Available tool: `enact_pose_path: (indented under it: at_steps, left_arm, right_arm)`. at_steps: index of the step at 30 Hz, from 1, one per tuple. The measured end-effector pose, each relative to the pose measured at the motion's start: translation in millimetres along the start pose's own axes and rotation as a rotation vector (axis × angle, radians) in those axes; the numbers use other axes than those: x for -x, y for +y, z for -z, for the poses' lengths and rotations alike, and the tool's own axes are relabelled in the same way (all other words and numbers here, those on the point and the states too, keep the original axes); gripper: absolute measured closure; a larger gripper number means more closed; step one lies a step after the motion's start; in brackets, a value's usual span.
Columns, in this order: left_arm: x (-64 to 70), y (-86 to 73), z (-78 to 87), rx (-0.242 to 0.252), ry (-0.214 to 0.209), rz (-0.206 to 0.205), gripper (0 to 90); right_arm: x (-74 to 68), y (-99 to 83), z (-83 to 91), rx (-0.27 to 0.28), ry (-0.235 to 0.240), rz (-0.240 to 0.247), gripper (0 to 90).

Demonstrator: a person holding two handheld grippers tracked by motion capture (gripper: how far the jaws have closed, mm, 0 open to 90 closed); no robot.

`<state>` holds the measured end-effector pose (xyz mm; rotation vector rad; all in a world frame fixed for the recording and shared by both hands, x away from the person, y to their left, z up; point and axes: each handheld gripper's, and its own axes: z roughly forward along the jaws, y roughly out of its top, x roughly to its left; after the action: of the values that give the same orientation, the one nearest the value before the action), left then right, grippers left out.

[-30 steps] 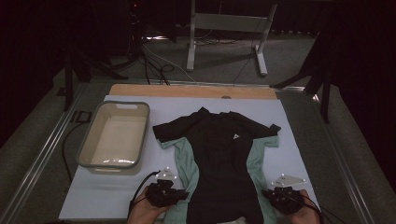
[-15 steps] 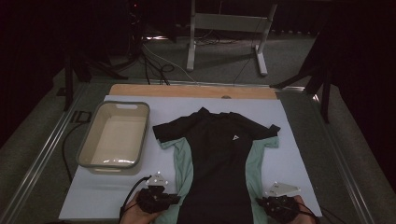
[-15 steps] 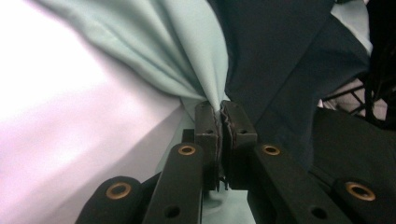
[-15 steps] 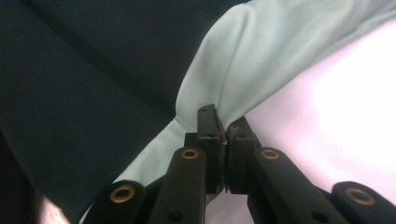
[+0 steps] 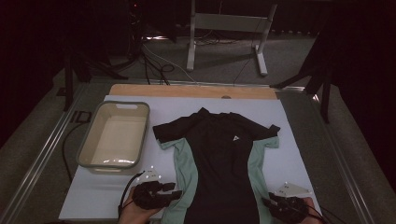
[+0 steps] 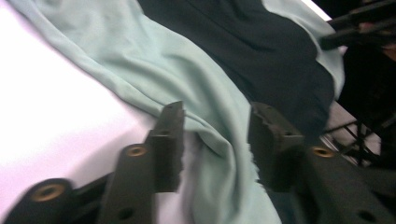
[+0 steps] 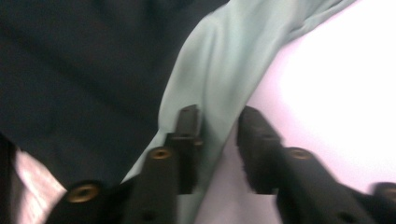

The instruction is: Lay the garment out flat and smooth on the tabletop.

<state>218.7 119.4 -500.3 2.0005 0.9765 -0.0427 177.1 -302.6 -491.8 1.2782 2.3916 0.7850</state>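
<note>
The bottom hem of the shirt [image 5: 219,163] runs off the lower edge of the high view, so its end is cut off there. Both hands are cut off at that edge too. The room behind the worktop [image 5: 299,154] is very dark and hard to make out.

The shirt lies flat in the middle of the worktop, black down the front with pale green sides. In the left gripper view, a green fold [image 6: 219,126] sits between the two jaws of the left gripper [image 5: 175,192], and the jaws stand apart, not pinching it. In the right gripper view, the green edge [image 7: 215,116] runs up between the jaws of the right gripper [image 5: 267,201]. Those jaws are apart too, with a gap showing.

The shirt's long way goes from the bottom of the high view up to the top. Its collar points to the top of the frame. A tub [image 5: 88,154] sits at the left, just beside one sleeve
</note>
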Motion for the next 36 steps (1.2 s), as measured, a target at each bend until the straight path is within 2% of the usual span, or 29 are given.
enact_pose_path:
  at_steps: [5,7,9,11,12,13,14,17,19,20,22,23,26,28,30,34,36]
  left_arm:
    - [7.6,2.3,-21.1,-0.062,0.064,-0.04,38.5]
    - [10.8,0.9,-27.5,-0.091,0.098,-0.066,38.6]
    - [12.4,0.0,-30.8,-0.116,0.112,-0.081,43.0]
    - [12.2,-1.0,-32.5,-0.12,0.101,-0.077,51.9]
    - [11.4,-0.9,-32.5,-0.119,0.086,-0.069,56.5]
    - [10.3,-0.7,-32.3,-0.119,0.075,-0.057,56.5]
    - [8.8,-0.7,-31.8,-0.117,0.069,-0.046,58.1]
    - [1.6,-0.3,-25.6,-0.084,0.04,-0.001,58.7]
    - [-2.5,0.2,-20.6,-0.059,0.047,0.022,60.8]
    - [-3.6,0.3,-19.2,-0.057,0.065,0.025,61.4]
    - [-3.4,0.6,-18.5,-0.065,0.104,0.014,64.5]
    - [-2.7,0.6,-19.3,-0.066,0.102,0.013,68.3]
    - [0.5,-0.1,-22.8,-0.079,0.082,0.0,69.4]
    - [3.9,-0.7,-26.8,-0.102,0.09,-0.022,69.5]
    - [7.9,-1.5,-30.3,-0.121,0.077,-0.039,72.4]
    - [16.7,-0.4,-29.7,-0.142,0.108,-0.109,88.2]
    - [16.0,-0.3,-27.5,-0.144,0.13,-0.122,89.1]
  right_arm:
    - [7.3,6.5,0.1,0.036,-0.003,-0.046,51.9]
    - [9.0,9.3,-1.3,0.051,0.003,-0.062,50.9]
    - [10.1,11.5,-2.8,0.058,0.003,-0.072,50.2]
    - [11.3,13.1,-4.7,0.064,0.004,-0.08,50.5]
    - [12.5,15.1,-7.0,0.066,0.021,-0.093,53.9]
    - [12.5,15.1,-7.0,0.066,0.021,-0.093,53.9]
    - [13.7,17.9,-9.8,0.065,0.034,-0.103,57.6]
    - [15.7,20.6,-12.5,0.069,0.045,-0.12,61.1]
    - [17.3,22.6,-14.1,0.07,0.046,-0.132,67.3]
    - [17.8,23.1,-14.8,0.068,0.052,-0.135,69.2]
    - [18.2,22.8,-16.2,0.064,0.051,-0.136,77.6]
    - [18.0,21.4,-17.3,0.057,0.049,-0.132,80.2]
    - [18.1,21.1,-17.5,0.056,0.051,-0.133,79.3]
    - [18.3,21.7,-17.9,0.057,0.057,-0.132,75.7]
    - [17.4,22.2,-19.8,0.051,0.058,-0.124,76.7]
    - [13.3,22.3,-20.5,0.038,0.052,-0.093,87.3]
    - [12.5,22.1,-19.8,0.039,0.049,-0.086,87.6]
